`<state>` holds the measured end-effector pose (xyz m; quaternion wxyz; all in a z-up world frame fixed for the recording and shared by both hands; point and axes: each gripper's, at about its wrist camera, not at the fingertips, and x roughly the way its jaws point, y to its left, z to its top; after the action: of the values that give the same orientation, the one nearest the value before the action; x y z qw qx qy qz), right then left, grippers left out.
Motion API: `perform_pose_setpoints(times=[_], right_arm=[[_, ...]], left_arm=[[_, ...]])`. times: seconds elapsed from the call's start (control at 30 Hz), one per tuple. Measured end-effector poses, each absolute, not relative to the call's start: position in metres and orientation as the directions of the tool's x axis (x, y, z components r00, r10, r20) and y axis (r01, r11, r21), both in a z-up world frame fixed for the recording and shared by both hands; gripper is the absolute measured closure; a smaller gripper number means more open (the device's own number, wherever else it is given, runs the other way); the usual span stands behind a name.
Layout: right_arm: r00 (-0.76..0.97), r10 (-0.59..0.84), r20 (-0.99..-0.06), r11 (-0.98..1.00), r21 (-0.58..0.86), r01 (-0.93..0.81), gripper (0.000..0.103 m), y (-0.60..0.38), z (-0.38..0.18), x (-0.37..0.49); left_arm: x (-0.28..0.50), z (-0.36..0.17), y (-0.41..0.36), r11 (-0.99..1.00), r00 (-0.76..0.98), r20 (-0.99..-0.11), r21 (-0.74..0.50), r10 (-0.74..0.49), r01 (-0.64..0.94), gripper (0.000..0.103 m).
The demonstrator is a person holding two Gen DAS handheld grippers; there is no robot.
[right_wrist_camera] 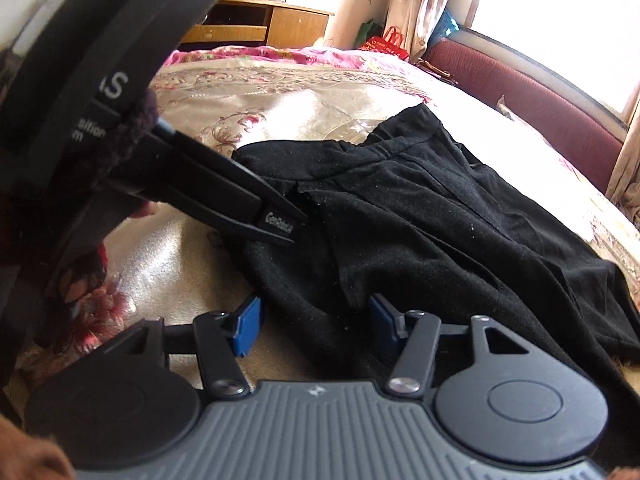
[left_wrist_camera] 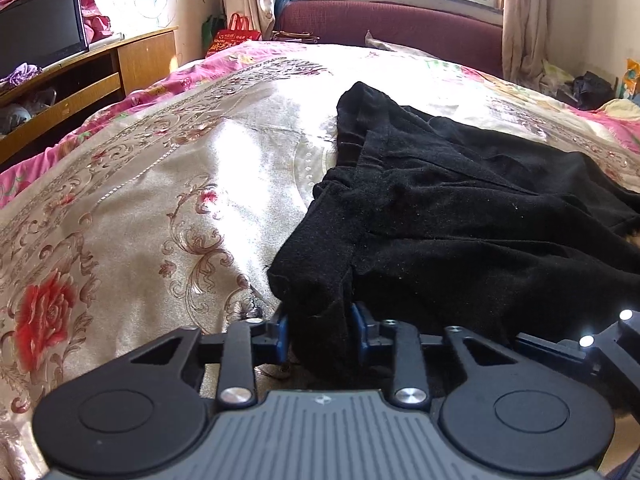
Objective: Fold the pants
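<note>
Black pants lie crumpled on a floral bedspread. My left gripper is shut on the near corner of the pants, with cloth bunched between its blue pads. In the right wrist view the pants spread to the right. My right gripper is open, its blue pads on either side of the pants' near edge, not closed on it. The left gripper also shows in the right wrist view, gripping the cloth at left.
A wooden TV stand with a television stands left of the bed. A dark red headboard and a window are at the far end. Red bags sit by the curtain. Bare bedspread lies left of the pants.
</note>
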<state>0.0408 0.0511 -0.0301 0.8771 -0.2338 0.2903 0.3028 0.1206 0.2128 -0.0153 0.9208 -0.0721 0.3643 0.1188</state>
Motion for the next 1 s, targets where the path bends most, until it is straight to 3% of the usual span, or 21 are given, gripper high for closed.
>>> perform_pose_setpoints(times=[0.03,0.07,0.1,0.27,0.5,0.73,0.83,1.0], right_arm=[[0.654,0.381,-0.653,0.706,-0.251,-0.662,0.06,0.055,-0.032,0.043],[0.649,0.377,-0.66,0.71,-0.244,-0.661,0.08,0.056,-0.032,0.046],[0.637,0.374,-0.674,0.717,-0.226,-0.659,0.087,0.058,-0.032,0.05],[0.609,0.382,-0.695,0.715,-0.196,-0.672,0.094,0.072,-0.021,0.047],[0.538,0.469,-0.701,0.649,-0.14,-0.748,0.095,0.108,-0.008,0.024],[0.459,0.564,-0.686,0.57,-0.079,-0.818,0.095,0.163,-0.005,-0.005],[0.448,0.574,-0.685,0.594,-0.029,-0.804,0.09,0.15,0.004,-0.006],[0.5,0.567,-0.654,0.672,0.016,-0.741,0.067,0.08,0.028,-0.01]], left_arm=[[0.119,-0.014,0.217,0.959,0.713,-0.685,-0.076,0.147,-0.271,0.066],[0.117,-0.012,0.221,0.957,0.72,-0.682,-0.103,0.129,-0.269,0.067],[0.114,-0.01,0.225,0.956,0.735,-0.67,-0.134,0.106,-0.26,0.068],[0.102,-0.002,0.242,0.945,0.768,-0.636,-0.196,0.08,-0.26,0.069],[0.066,0.015,0.273,0.944,0.792,-0.598,-0.175,0.125,-0.281,0.069],[0.041,0.007,0.31,0.927,0.73,-0.65,-0.1,0.213,-0.36,0.068],[0.034,0.009,0.3,0.943,0.727,-0.646,-0.037,0.231,-0.332,0.065],[0.022,0.019,0.283,0.943,0.726,-0.629,0.031,0.277,-0.333,0.064]])
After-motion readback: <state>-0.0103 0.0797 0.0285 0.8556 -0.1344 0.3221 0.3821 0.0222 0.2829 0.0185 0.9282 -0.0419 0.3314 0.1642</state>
